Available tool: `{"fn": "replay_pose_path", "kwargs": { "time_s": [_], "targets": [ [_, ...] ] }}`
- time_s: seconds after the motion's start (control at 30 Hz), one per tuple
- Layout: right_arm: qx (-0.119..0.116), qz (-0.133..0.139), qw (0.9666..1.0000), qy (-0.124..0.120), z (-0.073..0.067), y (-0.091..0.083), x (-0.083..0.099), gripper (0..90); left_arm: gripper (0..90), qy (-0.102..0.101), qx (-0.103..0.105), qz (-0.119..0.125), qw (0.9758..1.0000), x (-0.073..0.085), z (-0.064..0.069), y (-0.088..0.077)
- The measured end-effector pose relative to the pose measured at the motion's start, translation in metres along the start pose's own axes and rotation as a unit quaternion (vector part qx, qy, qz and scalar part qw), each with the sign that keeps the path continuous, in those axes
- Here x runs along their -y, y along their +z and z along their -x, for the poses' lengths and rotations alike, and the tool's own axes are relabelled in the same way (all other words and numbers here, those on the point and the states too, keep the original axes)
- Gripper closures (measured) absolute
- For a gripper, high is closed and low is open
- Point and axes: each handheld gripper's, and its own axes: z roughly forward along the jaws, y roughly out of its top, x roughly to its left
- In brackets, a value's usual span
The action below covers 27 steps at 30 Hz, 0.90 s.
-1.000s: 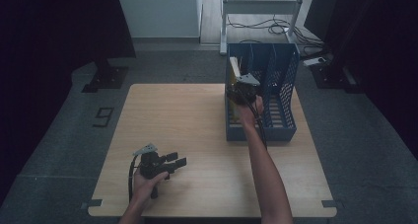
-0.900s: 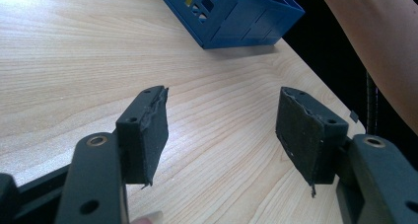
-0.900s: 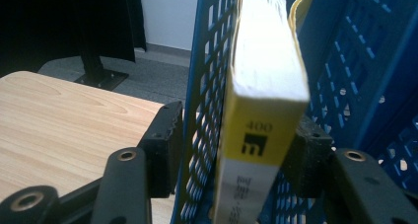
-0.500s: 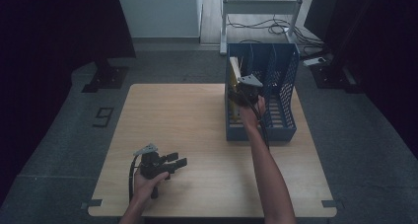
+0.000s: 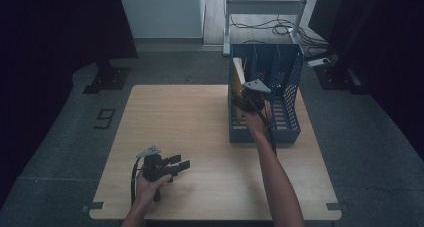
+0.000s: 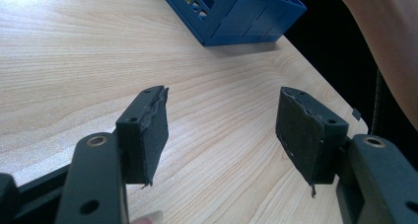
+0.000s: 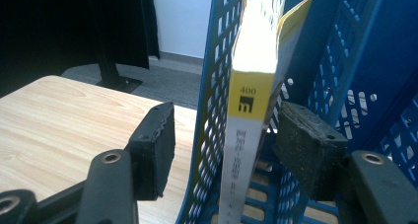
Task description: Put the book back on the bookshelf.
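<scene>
From the high view the desk (image 5: pixel 200 137) carries a blue file rack (image 5: pixel 285 132) standing at its far right part, its back wall toward the far edge and its low front close to the right edge; a yellow book (image 5: pixel 238 73) stands upright in the rack's leftmost compartment. The right gripper (image 5: pixel 243 98) is held by a hand at that left wall, arm stretched across the right side of the desk, while the left gripper (image 5: pixel 181 163) rests in a hand near the near edge, left of centre, well apart from the rack. The broad middle and the far left corner of the desk lie bare. The left gripper view shows what the high view leaves too small to judge: the left gripper (image 6: pixel 222 130) stands wide open with nothing between its jaws, bare wood under it, the corner of the file rack (image 6: pixel 246 17) ahead and the other forearm (image 6: pixel 389 41) at the right side. The right gripper view shows the right gripper (image 7: pixel 222 145) open wide and gripping nothing, one jaw outside the rack's perforated left wall (image 7: pixel 212 110) above the desk, the other inside the compartment, so that wall and the book (image 7: pixel 251 100), spine toward the camera, both stand between the jaws; whether either pad touches them I cannot tell.
</scene>
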Motion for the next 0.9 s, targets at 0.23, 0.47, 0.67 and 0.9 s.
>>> {"fn": "replay_pose_path", "kwargs": {
  "time_s": [0.23, 0.47, 0.67, 0.9],
  "targets": [
    [-0.017, 0.002, 0.9998, 0.002, 0.001, -0.016, 0.008, 39.0, 36.7, 0.001, -0.002, 0.001, 1.0, 0.0, 0.0, 0.0],
    [-0.036, 0.004, 0.9994, -0.001, 0.004, -0.035, 0.017, 38.7, 36.7, 0.004, -0.004, -0.003, 1.0, 0.001, 0.001, 0.001],
    [-0.049, 0.005, 0.9988, 0.003, 0.007, -0.051, 0.025, 38.8, 36.7, 0.006, -0.006, -0.006, 0.9999, 0.001, 0.001, 0.002],
    [-0.07, 0.002, 0.9975, 0.003, 0.008, -0.072, 0.039, 39.2, 36.7, 0.009, -0.006, -0.007, 0.9999, 0.001, 0.003, 0.003]
  ]
}}
